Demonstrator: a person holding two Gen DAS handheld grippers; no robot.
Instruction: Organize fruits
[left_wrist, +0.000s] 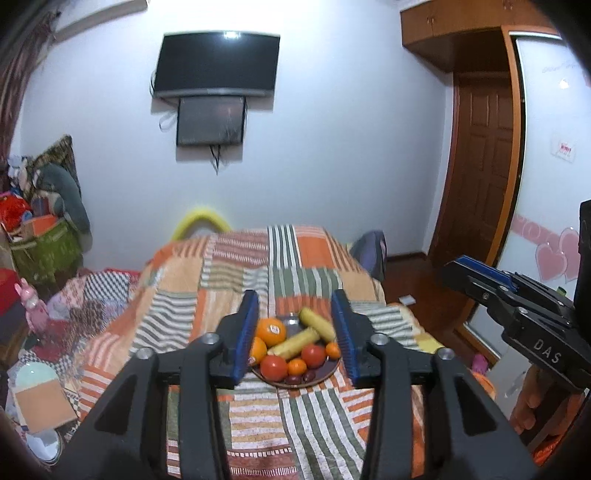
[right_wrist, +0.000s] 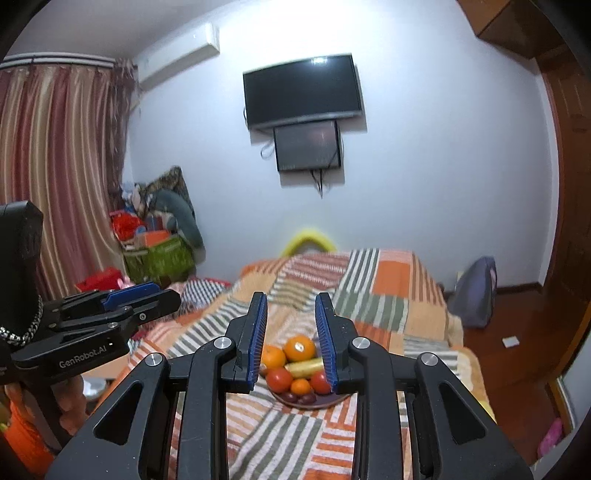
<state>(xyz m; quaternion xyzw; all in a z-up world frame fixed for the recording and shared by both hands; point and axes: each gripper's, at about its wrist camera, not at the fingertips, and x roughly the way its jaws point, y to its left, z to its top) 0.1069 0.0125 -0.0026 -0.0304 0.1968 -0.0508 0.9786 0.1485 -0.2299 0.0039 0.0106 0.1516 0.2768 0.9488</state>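
A: Count on the plate (left_wrist: 325, 374)?

B: Two large oranges (left_wrist: 271, 329), two small ones (left_wrist: 297, 366), two tomatoes (left_wrist: 273, 367), two yellow fruits (left_wrist: 295, 342) and some dark ones at its near edge. The plate sits near the bed's (left_wrist: 243, 413) near end, on the striped cover.

A: Writing?

B: "DAS" on the right gripper (left_wrist: 476, 271); "GenRobot.AI" on the left gripper (right_wrist: 142, 291).

A: Tools?

B: Both part-open, nothing between the pads, above the bed. Two dark screens (right_wrist: 303, 92) hang on the wall.
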